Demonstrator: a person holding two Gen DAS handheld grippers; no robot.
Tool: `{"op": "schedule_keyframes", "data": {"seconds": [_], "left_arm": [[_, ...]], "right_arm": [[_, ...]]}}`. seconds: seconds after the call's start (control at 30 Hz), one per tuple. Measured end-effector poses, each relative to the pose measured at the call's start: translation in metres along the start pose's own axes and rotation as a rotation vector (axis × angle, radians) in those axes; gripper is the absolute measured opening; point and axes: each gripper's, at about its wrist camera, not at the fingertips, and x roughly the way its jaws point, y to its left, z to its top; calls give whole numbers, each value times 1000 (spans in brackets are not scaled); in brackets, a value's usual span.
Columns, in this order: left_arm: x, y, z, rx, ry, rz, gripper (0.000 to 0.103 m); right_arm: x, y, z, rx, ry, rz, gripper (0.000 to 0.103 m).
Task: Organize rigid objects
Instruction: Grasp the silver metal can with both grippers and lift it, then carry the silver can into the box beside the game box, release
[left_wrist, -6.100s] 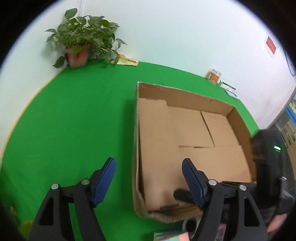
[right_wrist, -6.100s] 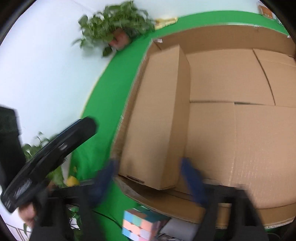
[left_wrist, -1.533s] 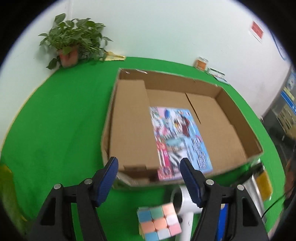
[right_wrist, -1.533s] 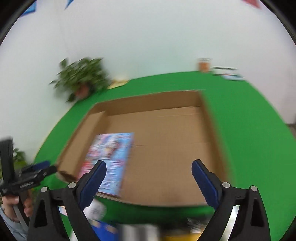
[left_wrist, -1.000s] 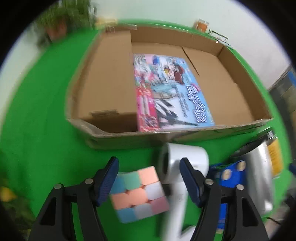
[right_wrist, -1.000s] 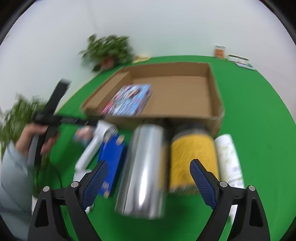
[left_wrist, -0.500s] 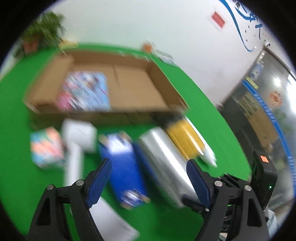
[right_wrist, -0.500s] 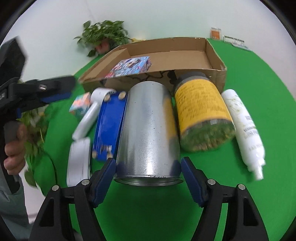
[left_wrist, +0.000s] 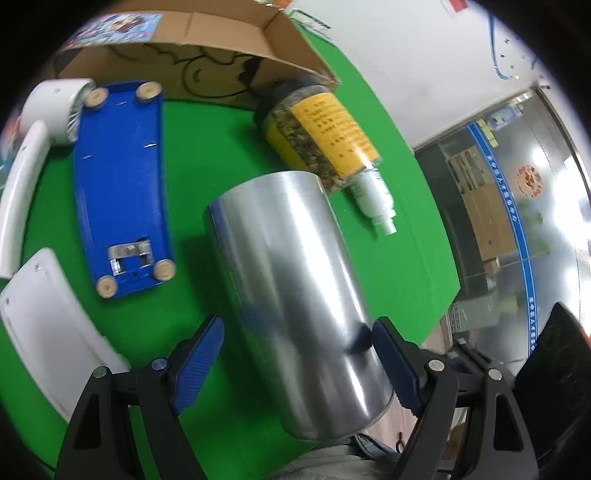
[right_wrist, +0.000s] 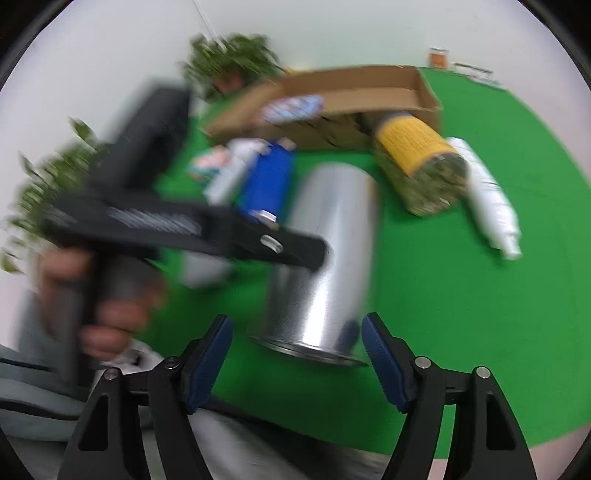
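Left gripper (left_wrist: 297, 360) has its jaws spread wide, and the steel can (left_wrist: 295, 306) sits right between them, tilted, its far end pointing away up the green counter (left_wrist: 221, 140). The right pad looks like it's touching the can's side, the left pad is clear of it with counter showing in the gap. Off to the left of those jaws: a white flat case (left_wrist: 51, 332), a blue board (left_wrist: 120, 184) lying wheels-up, and a white hair dryer (left_wrist: 33, 125) past that. Ahead and a bit right of the can, a jar (left_wrist: 321, 136) with a yellow label lies on its side, a white bottle (left_wrist: 373, 195) just beside it, and the cardboard box (left_wrist: 192, 74) behind both.

Right gripper (right_wrist: 296, 356) is blurry but its jaws are wide too, nothing in them. The can's open rim sits just ahead, between the pads, touching neither as far as I can tell.
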Motion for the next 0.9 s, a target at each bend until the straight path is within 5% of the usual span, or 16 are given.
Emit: {"op": "schedule_keyframes", "data": {"seconds": [0.07, 0.2, 0.57, 0.7, 0.8, 0.87, 0.9], "left_arm": [[-6, 5, 1, -18, -18, 10, 83], [-5, 14, 0, -48, -19, -18, 83], [-11, 22, -1, -17, -54, 1, 77], [-28, 4, -3, 72, -114, 41, 70], [-51, -16, 0, 152, -194, 63, 57], [-69, -27, 7, 203, -252, 58, 20], [-77, -31, 11, 230, -271, 42, 18]], "right_arm": [[-3, -16, 6, 75, -12, 24, 83], [26, -56, 7, 318, 109, 134, 80], [47, -34, 10, 231, 158, 87, 78], [41, -14, 19, 161, 104, 21, 78], [22, -7, 32, 138, 31, -11, 77], [7, -4, 44, 113, -41, -48, 76], [2, -4, 48, 108, -58, -42, 74]]}}
